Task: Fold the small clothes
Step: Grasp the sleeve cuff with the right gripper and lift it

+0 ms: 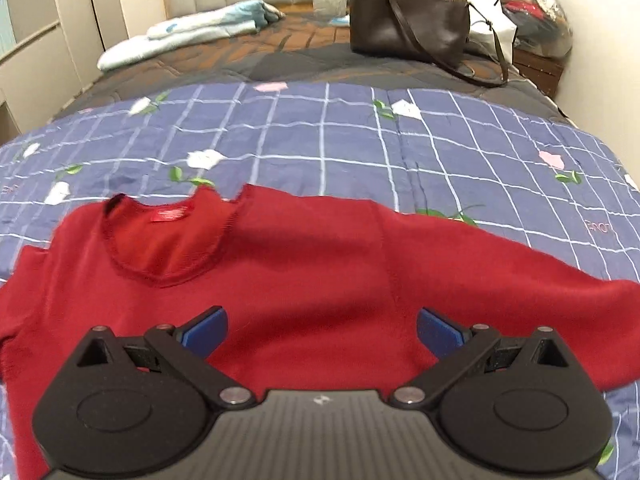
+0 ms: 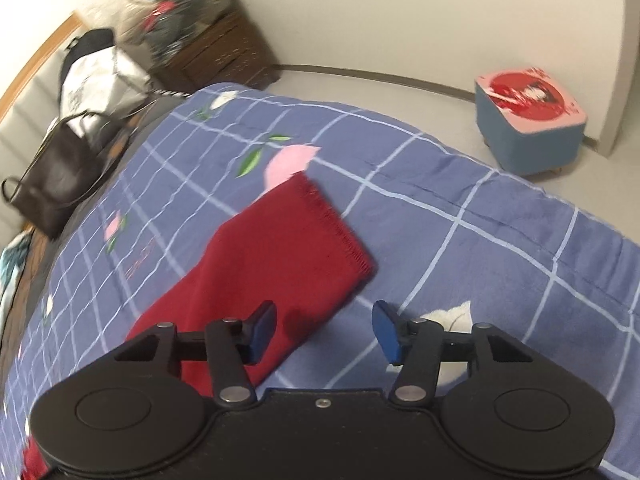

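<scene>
While the red sweater (image 1: 280, 280) is lying spread face-up on the blue checked quilt (image 1: 360, 140), collar (image 1: 164, 240) toward the far side and one sleeve (image 2: 280, 248) stretching out to the right, nothing is yet being folded. By my reading this is the very start: the garment is flattened and the first fold is still to come.

The left gripper (image 1: 322, 332) is hovering over the sweater's chest, jaws spread wide and holding nothing. The right gripper (image 2: 324, 332) is hanging above the right sleeve, near its cuff (image 2: 340, 224), likewise gaping and empty; its left finger is sitting over the red cloth, its right one over bare quilt. Whether either is touching the fabric I cannot tell.

The next move is probably calling for the right gripper to drop onto the sleeve near the cuff, pinch it, and carry it leftward across the body, while the left one is pinning the chest or taking the other sleeve.

Farther off, a dark handbag (image 1: 408, 20) is resting on the bed, folded pale clothes (image 1: 192, 28) far left, and a blue stool (image 2: 532, 128) on the floor to the right.
</scene>
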Available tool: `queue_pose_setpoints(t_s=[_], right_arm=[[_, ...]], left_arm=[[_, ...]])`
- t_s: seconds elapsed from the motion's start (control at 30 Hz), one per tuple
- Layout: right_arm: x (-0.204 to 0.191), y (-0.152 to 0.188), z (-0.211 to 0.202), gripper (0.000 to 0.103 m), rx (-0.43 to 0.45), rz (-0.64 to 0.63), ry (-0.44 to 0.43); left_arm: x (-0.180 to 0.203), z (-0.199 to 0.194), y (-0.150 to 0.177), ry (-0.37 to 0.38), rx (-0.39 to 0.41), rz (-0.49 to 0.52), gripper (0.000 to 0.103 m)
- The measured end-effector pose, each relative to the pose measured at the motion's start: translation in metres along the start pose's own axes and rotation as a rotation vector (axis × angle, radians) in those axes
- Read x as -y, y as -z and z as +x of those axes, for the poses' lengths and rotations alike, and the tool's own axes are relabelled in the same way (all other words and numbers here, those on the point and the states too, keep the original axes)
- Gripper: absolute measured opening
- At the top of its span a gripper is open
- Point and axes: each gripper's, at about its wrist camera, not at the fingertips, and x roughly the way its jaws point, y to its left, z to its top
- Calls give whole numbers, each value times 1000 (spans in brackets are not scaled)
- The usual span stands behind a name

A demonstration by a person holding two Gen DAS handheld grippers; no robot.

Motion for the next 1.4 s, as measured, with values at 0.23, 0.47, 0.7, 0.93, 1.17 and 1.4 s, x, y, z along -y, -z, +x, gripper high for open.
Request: queue_pose_setpoints(t_s=[0.23,0.47,0.7,0.93,1.17,1.4], right_arm=[[-5,-5,17,18,0,2,15],[-21,-18,-6,5,44,-101,-10],[-77,-23,-61,5,162,-327,-88],[-167,-7,-111,5,237,-520,-237],[-269,47,-151,5,239,-658,-445],[-365,143,-167,5,167,-781,-609]], left_arm=[[30,36,4,-23,-91,123,103],[18,25,4,26,-107,104,103],[-32,-21,-23,38,-60,57,103],[-106,-58,-52,38,-56,-76,103],[-195,-89,-64,76,-5,-229,103],[-285,-108,-57,55,55,-340,103]])
